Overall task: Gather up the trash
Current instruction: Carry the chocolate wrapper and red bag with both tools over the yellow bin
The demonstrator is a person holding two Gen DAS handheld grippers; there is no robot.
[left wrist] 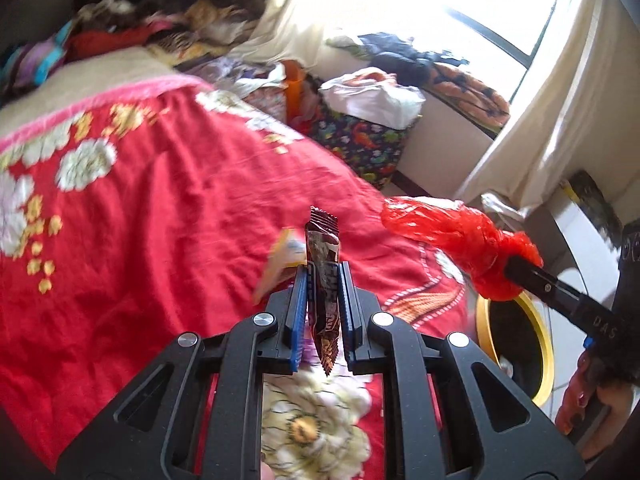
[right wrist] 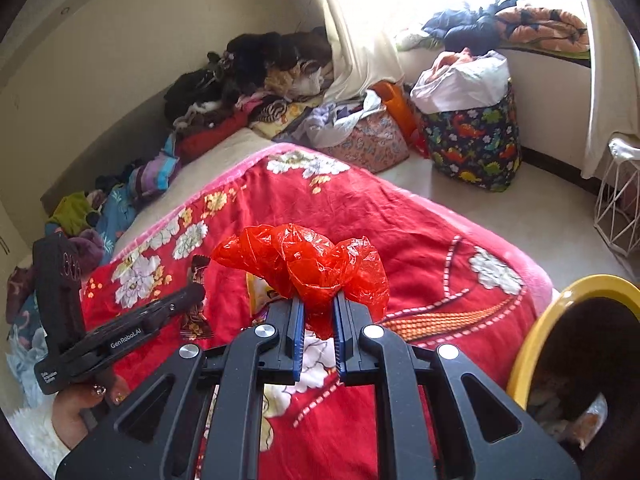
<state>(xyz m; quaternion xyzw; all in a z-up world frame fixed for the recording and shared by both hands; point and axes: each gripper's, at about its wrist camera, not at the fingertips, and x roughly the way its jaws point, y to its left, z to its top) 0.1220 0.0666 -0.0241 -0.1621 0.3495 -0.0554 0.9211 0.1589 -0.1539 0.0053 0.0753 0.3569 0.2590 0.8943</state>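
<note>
My left gripper is shut on a brown snack wrapper, held upright above the red flowered blanket. A yellow wrapper lies on the blanket just behind it. My right gripper is shut on a crumpled red plastic bag and holds it over the blanket. The bag also shows in the left wrist view, to the right. A yellow-rimmed bin with trash inside stands at the bed's right side; it also shows in the left wrist view.
Piles of clothes lie along the wall at the bed's far side. A dinosaur-print hamper and a floral bag stand on the floor beyond the bed. A white wire basket stands at the right by the curtain.
</note>
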